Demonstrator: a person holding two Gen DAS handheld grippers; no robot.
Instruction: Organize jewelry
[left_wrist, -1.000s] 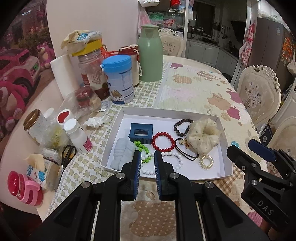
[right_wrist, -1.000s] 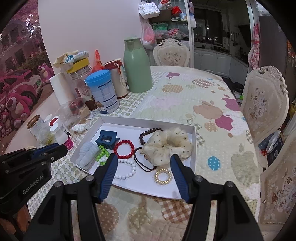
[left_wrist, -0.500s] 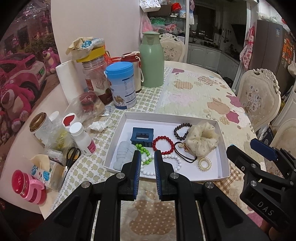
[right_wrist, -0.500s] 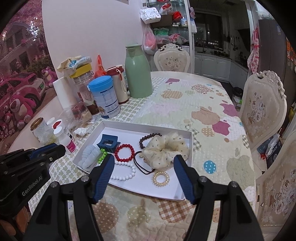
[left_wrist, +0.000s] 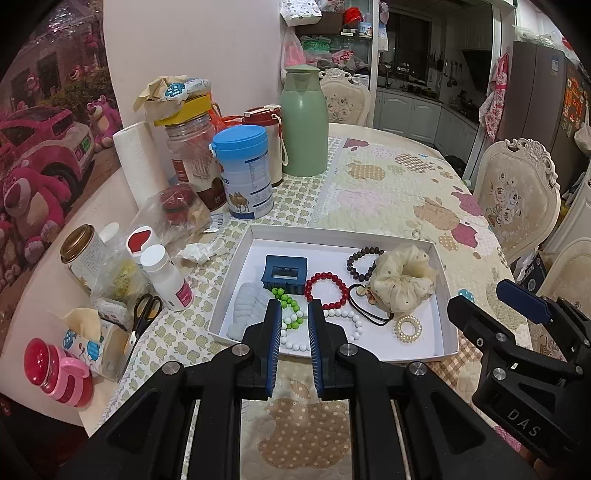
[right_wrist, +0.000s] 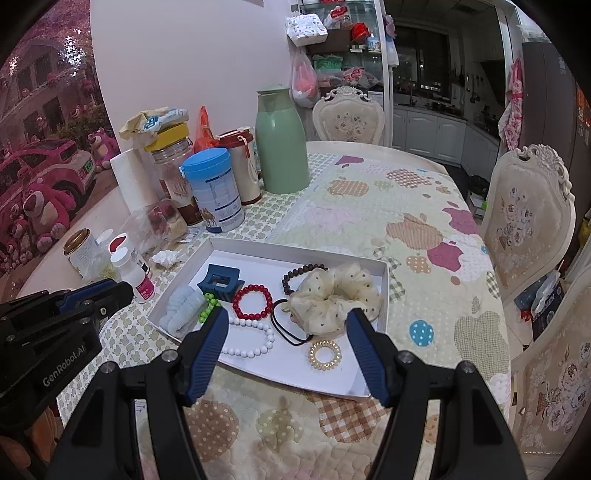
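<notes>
A white tray (left_wrist: 445, 291) (right_wrist: 384, 291) on the table holds a blue hair claw (left_wrist: 284, 271) (right_wrist: 218, 281), a red bead bracelet (left_wrist: 327, 290) (right_wrist: 252, 301), a dark bead bracelet (left_wrist: 360, 258) (right_wrist: 295, 275), a green and a white bead bracelet (left_wrist: 347, 314) (right_wrist: 251, 338), a cream scrunchie (left_wrist: 402, 282) (right_wrist: 334, 297), a black hair tie (right_wrist: 286, 325), a gold coil tie (left_wrist: 407, 326) (right_wrist: 325, 353) and a pale blue scrunchie (left_wrist: 245, 306) (right_wrist: 183, 308). My left gripper (left_wrist: 293, 314) hovers before the tray's near edge, jaws narrowly apart, empty. My right gripper (right_wrist: 286, 325) is wide open, empty, above the near edge.
Left of the tray stand a green thermos (left_wrist: 303, 122), a blue-lidded can (left_wrist: 243, 173), jars, a paper roll (left_wrist: 135, 162), bottles, scissors (left_wrist: 144, 314) and a tissue pack. Chairs (right_wrist: 524, 218) stand at the right. A quilted cloth covers the table.
Both grippers have drawn back and up from the tray, so it looks smaller and lower. Jaw openings are unchanged. Nothing in the tray has moved.
</notes>
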